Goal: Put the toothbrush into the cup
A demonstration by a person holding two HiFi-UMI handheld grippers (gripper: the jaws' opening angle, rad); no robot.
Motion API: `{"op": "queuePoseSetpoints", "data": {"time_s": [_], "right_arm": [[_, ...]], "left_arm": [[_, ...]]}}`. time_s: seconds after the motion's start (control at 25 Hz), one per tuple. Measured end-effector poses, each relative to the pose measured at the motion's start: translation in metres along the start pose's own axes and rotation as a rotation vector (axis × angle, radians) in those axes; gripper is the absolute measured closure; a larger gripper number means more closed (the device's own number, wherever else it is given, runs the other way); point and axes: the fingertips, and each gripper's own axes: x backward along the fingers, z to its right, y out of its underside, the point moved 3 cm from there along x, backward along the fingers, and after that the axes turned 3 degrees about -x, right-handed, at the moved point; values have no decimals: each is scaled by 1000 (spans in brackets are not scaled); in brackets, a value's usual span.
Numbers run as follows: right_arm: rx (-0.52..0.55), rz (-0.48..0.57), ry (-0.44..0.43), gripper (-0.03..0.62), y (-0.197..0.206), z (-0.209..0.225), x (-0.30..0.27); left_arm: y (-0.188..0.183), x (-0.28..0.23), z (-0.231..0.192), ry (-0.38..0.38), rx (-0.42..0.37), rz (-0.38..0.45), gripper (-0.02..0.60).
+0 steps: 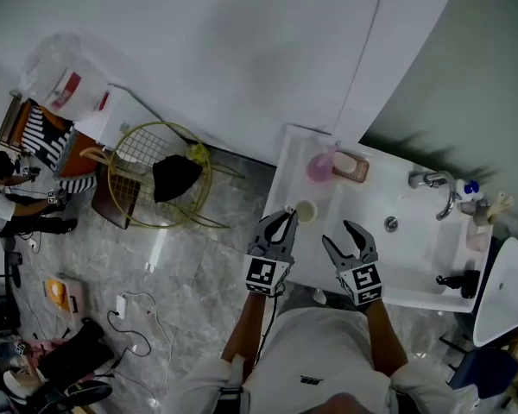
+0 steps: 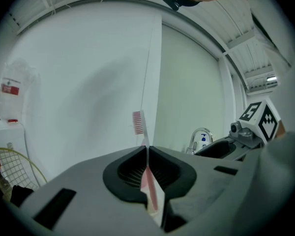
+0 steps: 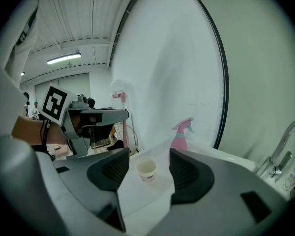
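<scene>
My left gripper [image 2: 147,150] is shut on a pink toothbrush [image 2: 138,123], which stands upright with its bristle head above the jaws. In the head view the left gripper [image 1: 281,218] hangs over the counter's front left, just left of a small cream cup [image 1: 306,211]. The right gripper [image 1: 341,237] is open and holds nothing, a little to the right of the cup. Seen from the right gripper [image 3: 147,157], the cup [image 3: 147,170] stands upright on the white counter between and beyond the open jaws, with the left gripper [image 3: 91,122] off to the left.
A pink spray bottle [image 1: 319,166] and a soap dish [image 1: 350,166] sit behind the cup. The basin with its faucet [image 1: 435,185] takes up the right of the white counter [image 1: 289,158]. On the floor to the left stands a wire basket [image 1: 155,179].
</scene>
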Motion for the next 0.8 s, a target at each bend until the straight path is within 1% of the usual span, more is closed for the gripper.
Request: {"op": "queuePoseSetpoints", "data": {"time_s": [0.16,0.48,0.8], "right_arm": [[-4,-11,-20,329,4,5,-9],[-14,-28,-72,337,8,12,-24],[-36,-48,-87,344,18,18,-31]], "left_arm": [[5,-12,-3,-11,6,3,543],[18,-28,-6,-46,36,-33,543],[40,-39,-8,-55,52,-81,543]]}}
